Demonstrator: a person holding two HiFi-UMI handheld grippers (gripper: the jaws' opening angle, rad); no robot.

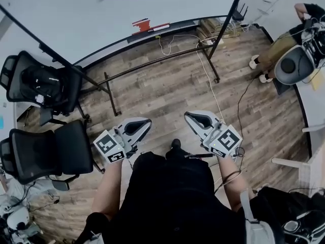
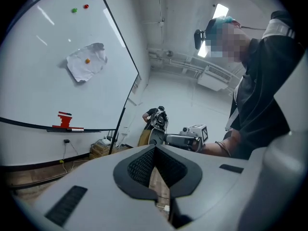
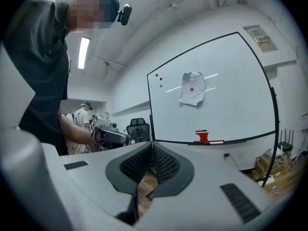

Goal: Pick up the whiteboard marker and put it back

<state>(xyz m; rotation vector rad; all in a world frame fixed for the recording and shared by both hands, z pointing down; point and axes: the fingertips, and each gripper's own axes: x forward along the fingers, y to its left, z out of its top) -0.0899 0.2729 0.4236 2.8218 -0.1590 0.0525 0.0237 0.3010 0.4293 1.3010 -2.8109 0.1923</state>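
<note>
The whiteboard marker [image 1: 158,28], white with a red end, lies on the tray [image 1: 147,34] along the whiteboard's lower edge, beside a red block [image 1: 141,24]. It also shows small as the marker [image 2: 77,129] in the left gripper view and the marker [image 3: 215,142] in the right gripper view. My left gripper [image 1: 147,121] and right gripper [image 1: 187,115] are held close to my body over the wooden floor, well short of the board. Both point toward it. The left gripper [image 2: 155,148] and the right gripper [image 3: 152,146] are shut, with nothing between their jaws.
Two black office chairs [image 1: 45,85] [image 1: 48,154] stand at the left. The board's stand has feet [image 1: 112,103] [image 1: 216,65] on the floor, with a cable [image 1: 208,85] trailing between. Boxes [image 1: 218,29] and a seated person [image 1: 284,50] are at the far right. A crumpled paper [image 2: 86,61] hangs on the board.
</note>
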